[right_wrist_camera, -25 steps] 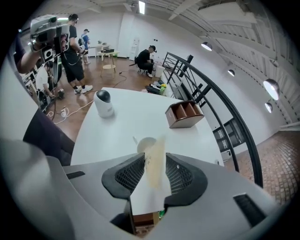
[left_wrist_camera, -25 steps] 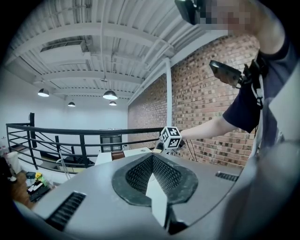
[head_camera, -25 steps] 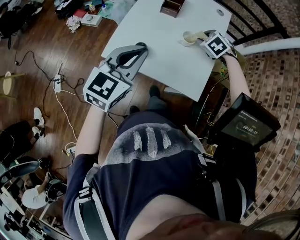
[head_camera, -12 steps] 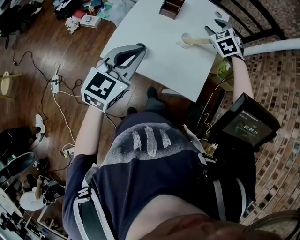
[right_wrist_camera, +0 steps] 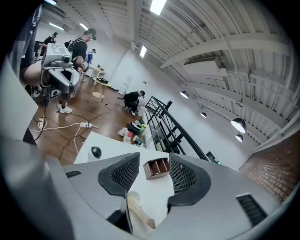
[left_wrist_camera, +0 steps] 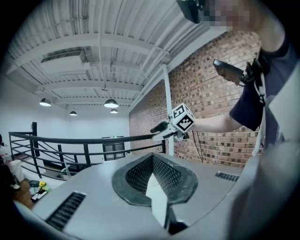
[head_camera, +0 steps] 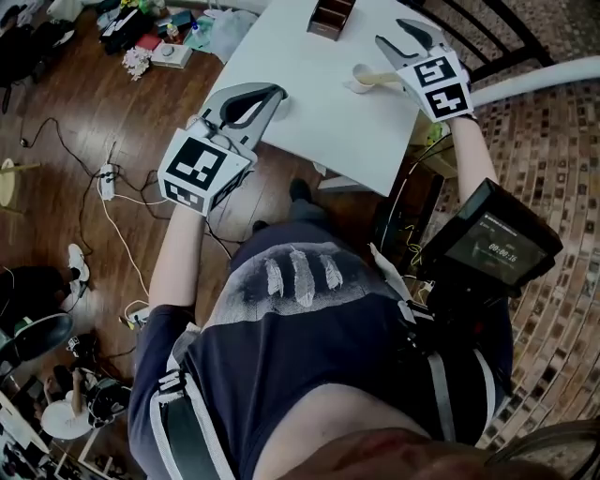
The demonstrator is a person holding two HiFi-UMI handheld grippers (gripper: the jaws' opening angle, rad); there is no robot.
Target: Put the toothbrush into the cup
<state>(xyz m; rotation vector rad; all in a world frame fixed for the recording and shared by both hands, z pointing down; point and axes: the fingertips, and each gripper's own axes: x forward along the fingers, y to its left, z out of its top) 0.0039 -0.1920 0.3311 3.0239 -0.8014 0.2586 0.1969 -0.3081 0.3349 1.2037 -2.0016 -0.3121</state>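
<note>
A pale cup (head_camera: 363,77) stands on the white table (head_camera: 309,112) with the toothbrush (head_camera: 387,79) leaning out of it to the right. My right gripper (head_camera: 390,32) hangs above and just beyond the cup. Its jaws have just been opening and now stand open with nothing between them. In the right gripper view the cup (right_wrist_camera: 127,198) and toothbrush (right_wrist_camera: 140,216) lie below the right gripper (right_wrist_camera: 153,176). My left gripper (head_camera: 277,92) hovers over the table's near left corner, shut and empty. In the left gripper view the left gripper (left_wrist_camera: 152,155) points towards the right gripper (left_wrist_camera: 160,127).
A brown wooden box (head_camera: 330,16) sits at the table's far edge, straight ahead between the right jaws (right_wrist_camera: 157,168). A small black round thing (right_wrist_camera: 95,151) rests on the table's left part. Cables and a power strip (head_camera: 106,178) lie on the wood floor at left.
My right gripper has let go of the toothbrush, opened, and risen up and away from the cup. The toothbrush stays in the cup. The left gripper has barely moved.
</note>
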